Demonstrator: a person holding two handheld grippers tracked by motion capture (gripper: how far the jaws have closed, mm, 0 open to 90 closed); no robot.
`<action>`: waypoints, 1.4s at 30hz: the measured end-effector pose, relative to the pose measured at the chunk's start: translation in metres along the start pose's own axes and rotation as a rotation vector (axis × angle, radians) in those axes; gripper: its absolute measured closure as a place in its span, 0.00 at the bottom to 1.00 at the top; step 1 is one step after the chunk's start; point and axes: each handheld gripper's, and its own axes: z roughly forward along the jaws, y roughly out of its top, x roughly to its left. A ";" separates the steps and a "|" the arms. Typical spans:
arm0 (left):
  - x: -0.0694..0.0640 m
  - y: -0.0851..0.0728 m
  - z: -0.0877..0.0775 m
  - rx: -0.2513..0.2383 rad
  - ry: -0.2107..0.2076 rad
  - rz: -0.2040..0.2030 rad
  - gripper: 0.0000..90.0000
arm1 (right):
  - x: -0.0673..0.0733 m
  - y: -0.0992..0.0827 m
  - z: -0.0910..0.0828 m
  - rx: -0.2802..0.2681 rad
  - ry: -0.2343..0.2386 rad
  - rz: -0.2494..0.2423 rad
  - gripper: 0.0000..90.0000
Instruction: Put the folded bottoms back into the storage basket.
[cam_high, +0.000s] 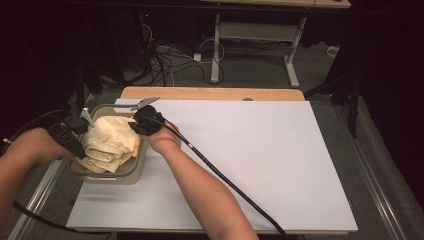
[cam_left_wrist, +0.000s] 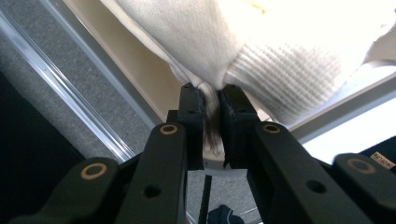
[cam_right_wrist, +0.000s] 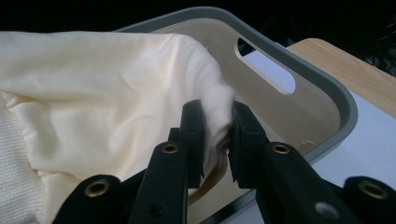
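Over the tub (cam_high: 131, 172), left gripper (cam_left_wrist: 212, 100) and right gripper (cam_right_wrist: 217, 116) each pinch the cream cloth (cam_high: 112, 142).

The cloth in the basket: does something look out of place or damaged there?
Nothing looks damaged or spilled. The cream cloth lies bunched in the basket and bulges over its rim, but both grippers hold it: the left gripper pinches a fold at one side and the right gripper at the other. The basket stands flat on the white board.

Dark room; grey carpet (cam_high: 250, 65), cables (cam_high: 165, 62), white-legged desk (cam_high: 260, 30) behind.
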 end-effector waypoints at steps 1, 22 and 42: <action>0.000 0.001 0.000 -0.002 0.003 -0.001 0.87 | -0.001 0.000 0.001 0.009 0.000 0.008 0.88; -0.005 0.015 -0.006 -0.038 -0.006 -0.054 0.44 | -0.018 0.009 0.006 0.005 0.016 0.034 0.38; -0.037 0.044 -0.010 -0.027 0.004 -0.010 0.00 | -0.030 -0.023 -0.055 -0.091 -0.025 0.048 0.00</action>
